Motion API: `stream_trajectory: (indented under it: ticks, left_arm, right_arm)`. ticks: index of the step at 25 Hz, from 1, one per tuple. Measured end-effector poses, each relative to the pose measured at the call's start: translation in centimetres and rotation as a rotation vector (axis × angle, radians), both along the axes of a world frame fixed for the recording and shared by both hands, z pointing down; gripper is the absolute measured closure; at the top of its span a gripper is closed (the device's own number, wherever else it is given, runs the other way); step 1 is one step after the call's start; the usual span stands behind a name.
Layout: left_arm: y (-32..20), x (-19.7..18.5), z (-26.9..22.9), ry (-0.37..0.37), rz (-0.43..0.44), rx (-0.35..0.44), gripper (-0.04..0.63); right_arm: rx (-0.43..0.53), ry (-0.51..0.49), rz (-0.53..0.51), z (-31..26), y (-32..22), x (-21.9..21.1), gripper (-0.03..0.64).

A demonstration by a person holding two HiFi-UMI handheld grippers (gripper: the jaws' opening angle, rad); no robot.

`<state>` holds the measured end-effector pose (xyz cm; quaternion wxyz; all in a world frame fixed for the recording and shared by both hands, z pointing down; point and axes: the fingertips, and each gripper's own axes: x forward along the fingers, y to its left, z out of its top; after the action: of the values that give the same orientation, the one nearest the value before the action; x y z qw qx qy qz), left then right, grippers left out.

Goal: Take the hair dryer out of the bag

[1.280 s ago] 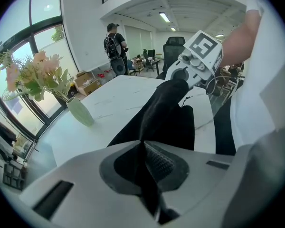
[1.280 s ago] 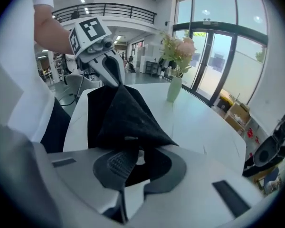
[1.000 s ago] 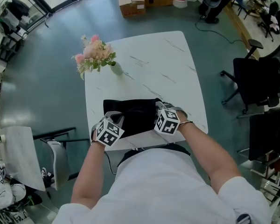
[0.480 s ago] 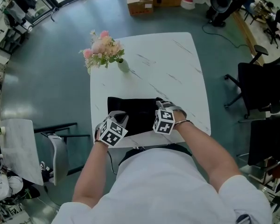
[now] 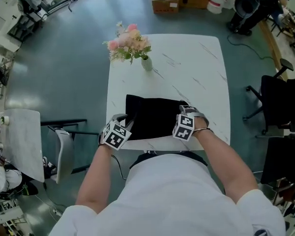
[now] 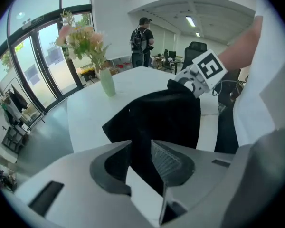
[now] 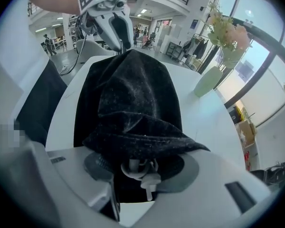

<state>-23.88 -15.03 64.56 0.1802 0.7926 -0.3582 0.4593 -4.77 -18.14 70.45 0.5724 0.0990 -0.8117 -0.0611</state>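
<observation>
Near the front edge of the white, grey-veined surface [image 5: 187, 68] the black bag [image 5: 155, 118] lies with its long axis across the person's body, one claw at each end. No hair dryer shows; judging by the rounded hump under the soft, lint-flecked velvety cloth, it sits inside. The gathered mouth, with its white knotted cord [image 7: 141, 171], faces the right claw [image 5: 186, 108], so that hand is nearer the opening. Its jaws stand spread about the mouth, having just closed a little. The left claw [image 5: 125, 120] has just been opening; a fold of cloth hangs loose between its ribbed pads [image 6: 168, 159].
</observation>
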Motion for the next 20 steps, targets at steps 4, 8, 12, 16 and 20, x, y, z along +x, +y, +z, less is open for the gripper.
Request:
stream_trajectory:
  ticks: [4, 8, 12, 16, 20]
  left_arm:
    - [2.5, -0.6, 2.9, -0.027, 0.067, -0.133, 0.433]
    - [3.0, 0.0, 4.4, -0.030, 0.090, -0.164, 0.420]
    - [2.6, -0.1, 6.3, -0.104, 0.092, -0.173, 0.428]
    - [2.2, -0.2, 7.3, -0.085, 0.030, -0.196, 0.472]
    - [2.1, -0.1, 7.2, -0.043, 0.006, -0.220, 0.477]
  right_arm:
    - [0.011, 0.000, 0.021, 0.0, 0.0, 0.1, 0.395]
    - [0.015, 0.004, 0.025, 0.1, 0.0, 0.0, 0.394]
    - [0.024, 0.003, 0.029, 0.1, 0.3, 0.0, 0.407]
    - [-0.009, -0.013, 0.038, -0.3, 1.2, 0.2, 0.410]
    - [-0.034, -0.026, 0.052, -0.5, 2.0, 1.3, 0.411]
